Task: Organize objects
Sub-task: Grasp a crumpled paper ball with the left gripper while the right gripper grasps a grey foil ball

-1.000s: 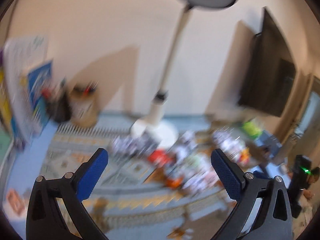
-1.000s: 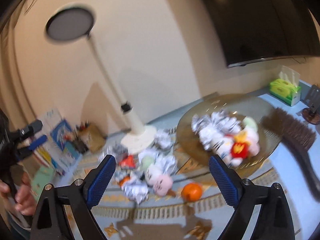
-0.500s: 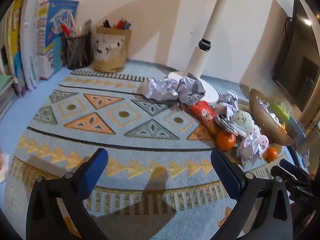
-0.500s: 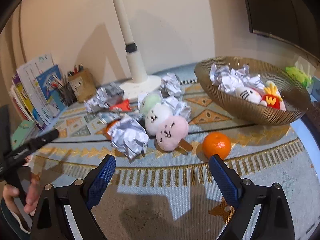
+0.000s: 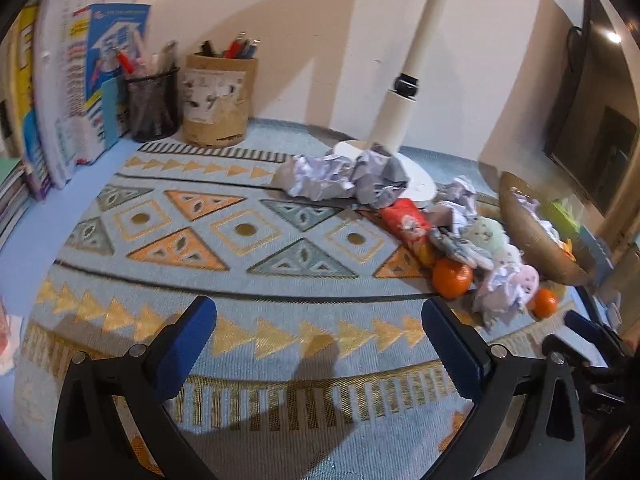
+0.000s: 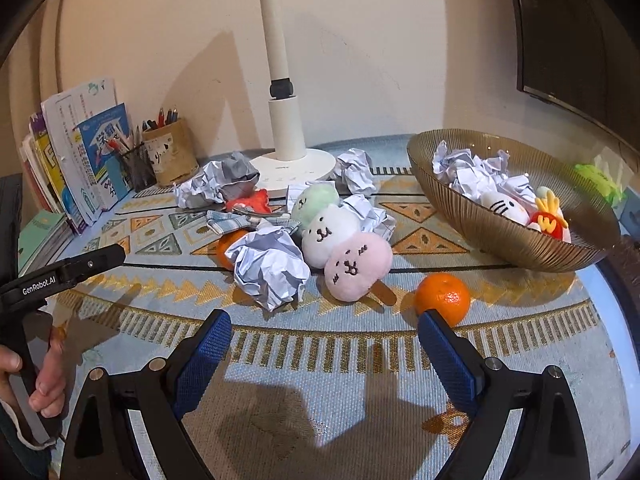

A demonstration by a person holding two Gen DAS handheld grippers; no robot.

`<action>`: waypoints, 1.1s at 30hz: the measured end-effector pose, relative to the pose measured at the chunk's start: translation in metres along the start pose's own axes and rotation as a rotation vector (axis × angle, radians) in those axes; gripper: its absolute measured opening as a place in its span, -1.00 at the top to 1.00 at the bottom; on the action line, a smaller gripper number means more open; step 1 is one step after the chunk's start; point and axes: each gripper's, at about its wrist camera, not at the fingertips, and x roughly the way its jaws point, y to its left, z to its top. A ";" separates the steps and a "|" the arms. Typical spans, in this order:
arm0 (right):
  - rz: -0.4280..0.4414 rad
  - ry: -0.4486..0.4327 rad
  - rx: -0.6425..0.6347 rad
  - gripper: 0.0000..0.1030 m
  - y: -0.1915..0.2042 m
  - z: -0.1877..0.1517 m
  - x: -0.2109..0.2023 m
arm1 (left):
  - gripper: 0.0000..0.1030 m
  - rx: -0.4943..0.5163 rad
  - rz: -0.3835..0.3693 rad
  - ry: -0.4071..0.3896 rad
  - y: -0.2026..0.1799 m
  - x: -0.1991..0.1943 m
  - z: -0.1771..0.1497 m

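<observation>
A heap lies on the patterned mat [image 6: 360, 360]: crumpled paper balls [image 6: 269, 266], a pink plush [image 6: 357, 264], a white plush [image 6: 329, 234], a green plush [image 6: 314, 199], a red wrapper [image 6: 250, 202] and two oranges [image 6: 442, 299] [image 5: 452, 278]. A ribbed brown bowl [image 6: 500, 236] at the right holds paper balls and plush toys. My right gripper [image 6: 325, 354] is open and empty, low over the mat in front of the heap. My left gripper [image 5: 320, 340] is open and empty, left of the heap.
A white lamp base [image 6: 298, 164] stands behind the heap. Two pen holders [image 5: 218, 100] and upright books [image 5: 80, 80] stand at the back left. A green tissue box [image 6: 600, 180] sits behind the bowl. A dark screen [image 6: 580, 40] hangs at the right.
Both grippers have tilted down from the wall and lamp toward the mat and come closer to the heap. Both stay open.
</observation>
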 end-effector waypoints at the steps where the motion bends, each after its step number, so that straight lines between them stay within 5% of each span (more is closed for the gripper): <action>1: 0.001 0.007 -0.005 -0.82 0.001 0.001 0.001 | -0.98 0.005 -0.017 0.011 0.001 -0.001 0.007; 5: 0.062 0.094 -0.007 -0.82 0.004 0.013 0.007 | -0.98 0.157 -0.011 -0.010 -0.010 -0.004 0.042; 8: 0.123 0.108 0.003 -0.82 0.016 0.055 0.005 | -0.98 0.307 -0.030 0.017 -0.014 0.023 0.068; 13: 0.147 0.103 -0.008 -0.82 0.041 0.120 0.038 | -0.98 0.346 -0.022 0.103 -0.001 0.081 0.090; 15: 0.147 0.134 0.005 -0.68 0.049 0.141 0.067 | -0.98 0.354 -0.021 0.119 0.002 0.099 0.096; 23: 0.292 0.286 0.162 -0.55 0.057 0.172 0.169 | -0.97 0.432 -0.055 0.169 -0.011 0.144 0.104; 25: 0.319 0.313 0.198 -0.55 0.057 0.175 0.186 | -0.68 0.427 -0.076 0.191 -0.011 0.148 0.103; 26: 0.328 0.330 0.209 -0.55 0.058 0.175 0.194 | -0.37 0.423 -0.091 0.209 -0.011 0.150 0.103; 30: 0.304 0.366 0.165 -0.45 0.071 0.169 0.211 | -0.06 0.452 -0.081 0.167 -0.016 0.137 0.099; 31: 0.310 0.362 0.155 -0.16 0.072 0.168 0.209 | -0.02 0.446 -0.083 0.162 -0.016 0.132 0.098; 33: 0.342 0.338 0.143 -0.12 0.077 0.169 0.200 | 0.06 0.410 -0.114 0.164 -0.014 0.121 0.099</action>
